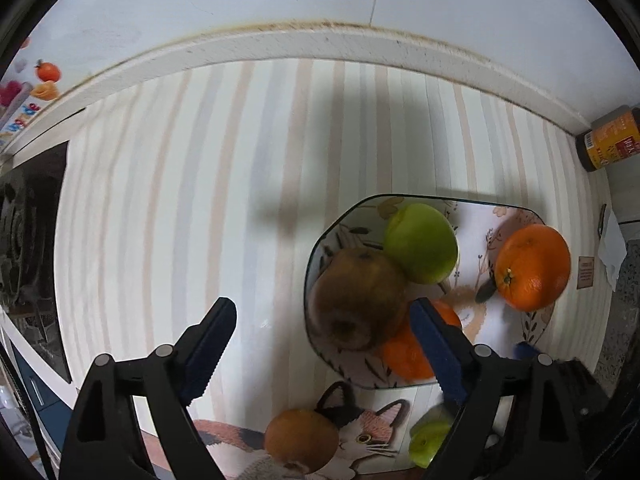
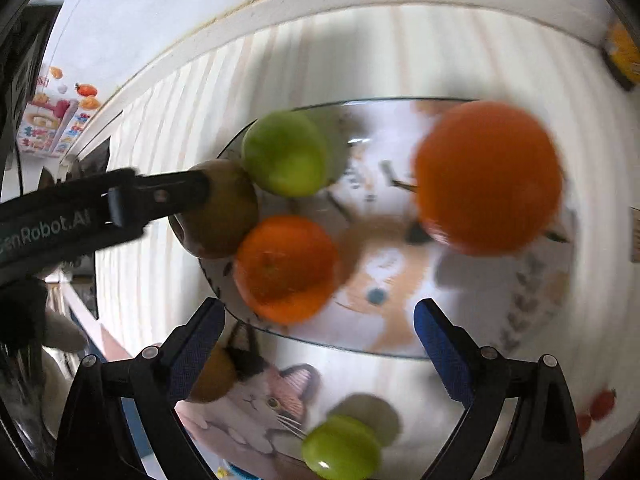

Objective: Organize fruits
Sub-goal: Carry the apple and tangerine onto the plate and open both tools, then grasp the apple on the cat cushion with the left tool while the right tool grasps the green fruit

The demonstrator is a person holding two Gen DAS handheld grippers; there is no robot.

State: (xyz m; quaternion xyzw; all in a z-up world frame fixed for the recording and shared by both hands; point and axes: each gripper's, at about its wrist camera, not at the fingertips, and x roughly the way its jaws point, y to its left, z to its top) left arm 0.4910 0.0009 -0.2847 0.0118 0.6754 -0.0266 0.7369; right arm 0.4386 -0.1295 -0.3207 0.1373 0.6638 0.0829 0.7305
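Showing: a striped tablecloth (image 1: 180, 200) carrying a glass plate (image 1: 476, 208) loaded with fruit, both grippers above it.
Left gripper (image 1: 324, 344): jaws spread wide, nothing between them; right-hand finger (image 1: 438, 348) overlaps the plate's near-left part, left-hand finger over bare cloth.
Left gripper, other view: its arm enters from the left in the right wrist view (image 2: 160, 196), tip in front of the brown pear; contact cannot be determined.
Right gripper (image 2: 320, 332): jaws spread wide, nothing between them; positioned over the near edge of the plate.
Brown pear (image 1: 356, 300): on the plate's left side, touching the green apple (image 1: 420, 242) behind it.
Small orange (image 1: 412, 344): on the plate, just beside the pear on the near side, partly hidden by the left gripper's finger.
Large orange (image 1: 532, 266): on the plate's right side, apart from the other three fruits; blurred in the right wrist view (image 2: 488, 176).
Off-plate fruit: a second brown pear (image 1: 300, 440) and a second green apple (image 1: 430, 440) lie on the cloth near the plate's near edge, on either side of a printed cat face (image 1: 368, 428).
Background: a dark jar with an orange label (image 1: 608, 140) stands at the far right against the wall ledge.
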